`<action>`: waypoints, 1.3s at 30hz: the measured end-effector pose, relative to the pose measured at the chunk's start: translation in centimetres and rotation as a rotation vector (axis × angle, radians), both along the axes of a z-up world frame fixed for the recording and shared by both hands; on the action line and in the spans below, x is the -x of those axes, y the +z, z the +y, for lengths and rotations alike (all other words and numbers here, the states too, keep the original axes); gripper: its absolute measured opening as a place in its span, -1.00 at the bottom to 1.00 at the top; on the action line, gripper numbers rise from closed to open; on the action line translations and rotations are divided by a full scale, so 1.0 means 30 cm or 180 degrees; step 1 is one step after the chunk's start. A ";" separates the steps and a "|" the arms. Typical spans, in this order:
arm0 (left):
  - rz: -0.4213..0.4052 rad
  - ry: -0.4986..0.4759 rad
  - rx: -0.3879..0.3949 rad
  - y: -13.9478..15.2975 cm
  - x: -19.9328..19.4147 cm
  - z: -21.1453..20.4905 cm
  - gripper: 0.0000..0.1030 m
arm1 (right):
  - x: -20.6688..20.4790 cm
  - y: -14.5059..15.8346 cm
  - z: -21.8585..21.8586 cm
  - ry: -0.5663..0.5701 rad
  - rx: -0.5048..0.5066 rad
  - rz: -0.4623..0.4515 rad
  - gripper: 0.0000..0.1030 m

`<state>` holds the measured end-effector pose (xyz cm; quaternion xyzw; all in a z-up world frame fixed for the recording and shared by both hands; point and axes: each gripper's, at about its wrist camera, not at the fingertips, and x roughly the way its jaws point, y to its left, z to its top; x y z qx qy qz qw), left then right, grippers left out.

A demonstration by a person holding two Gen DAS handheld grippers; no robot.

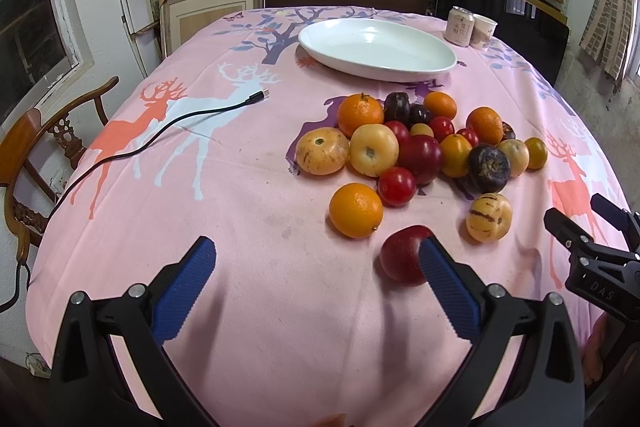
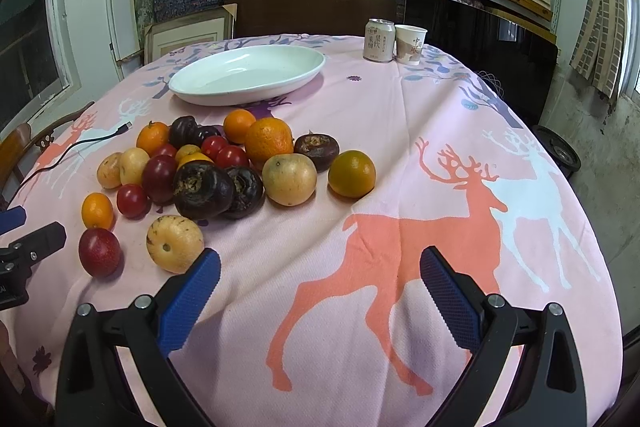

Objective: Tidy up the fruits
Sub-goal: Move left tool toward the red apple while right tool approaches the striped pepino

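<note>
A heap of fruit (image 1: 420,143) (image 2: 224,163) lies on the pink deer tablecloth: oranges, yellow striped melons, red tomatoes and plums, dark purple mangosteens. An empty white oval plate (image 1: 376,49) (image 2: 248,75) sits behind the heap. My left gripper (image 1: 316,255) is open above bare cloth; a red plum (image 1: 402,255) (image 2: 99,251) lies just beyond its right fingertip (image 1: 430,255). My right gripper (image 2: 320,267) is open over the orange deer print, with a yellow melon (image 2: 175,243) just past its left fingertip (image 2: 208,267). Each gripper shows at the edge of the other's view.
A drink can (image 1: 460,26) (image 2: 379,39) and a paper cup (image 1: 483,32) (image 2: 410,44) stand at the table's far right. A black USB cable (image 1: 160,135) trails across the left side. A wooden chair (image 1: 36,163) stands to the left, shelves behind.
</note>
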<state>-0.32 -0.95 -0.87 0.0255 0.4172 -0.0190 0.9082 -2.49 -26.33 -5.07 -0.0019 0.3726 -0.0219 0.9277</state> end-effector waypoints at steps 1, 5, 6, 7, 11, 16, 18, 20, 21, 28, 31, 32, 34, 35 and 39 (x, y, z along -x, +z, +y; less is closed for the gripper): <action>0.0004 -0.0003 -0.0002 -0.001 0.001 -0.002 0.92 | 0.000 0.000 -0.002 -0.0001 -0.0010 0.0004 0.93; 0.0016 -0.0011 -0.0003 0.000 0.002 -0.002 0.92 | 0.001 -0.001 0.001 -0.0003 -0.0020 0.0003 0.93; 0.0017 -0.0012 -0.0004 0.000 0.003 -0.003 0.92 | 0.000 -0.001 -0.004 -0.0005 -0.0033 0.0007 0.93; 0.0018 -0.0013 -0.0004 -0.001 0.004 -0.004 0.92 | -0.001 -0.002 -0.005 -0.0007 -0.0044 0.0009 0.93; 0.0023 -0.0016 -0.0005 -0.001 0.004 -0.002 0.92 | -0.003 -0.004 -0.010 -0.0009 -0.0083 0.0026 0.93; 0.0032 -0.0019 -0.0013 -0.004 0.001 -0.003 0.92 | -0.006 -0.003 -0.017 -0.0005 -0.0135 0.0053 0.93; 0.0042 -0.0023 -0.0011 -0.006 0.001 -0.003 0.92 | -0.008 -0.003 -0.022 -0.0006 -0.0159 0.0063 0.93; 0.0048 -0.0026 -0.0014 -0.007 0.000 -0.003 0.92 | -0.010 -0.005 -0.024 -0.0006 -0.0183 0.0080 0.93; 0.0051 -0.0029 -0.0014 -0.008 -0.002 -0.002 0.92 | -0.012 -0.006 -0.028 -0.0004 -0.0196 0.0087 0.93; 0.0060 -0.0034 -0.0017 -0.011 -0.004 -0.004 0.92 | -0.014 -0.008 -0.037 -0.0015 -0.0263 0.0110 0.93; 0.0064 -0.0035 -0.0022 -0.013 -0.005 -0.005 0.92 | -0.014 -0.009 -0.039 -0.0021 -0.0281 0.0119 0.93; 0.0065 -0.0035 -0.0021 -0.013 -0.005 -0.006 0.92 | -0.015 -0.009 -0.041 -0.0021 -0.0285 0.0118 0.93; 0.0058 -0.0038 -0.0022 -0.013 -0.005 -0.006 0.92 | -0.015 -0.009 -0.042 -0.0023 -0.0286 0.0118 0.93; 0.0056 -0.0035 -0.0026 -0.014 -0.006 -0.006 0.92 | -0.015 -0.009 -0.042 -0.0024 -0.0288 0.0120 0.93; 0.0058 -0.0035 -0.0026 -0.015 -0.006 -0.006 0.92 | -0.015 -0.009 -0.042 -0.0021 -0.0286 0.0115 0.93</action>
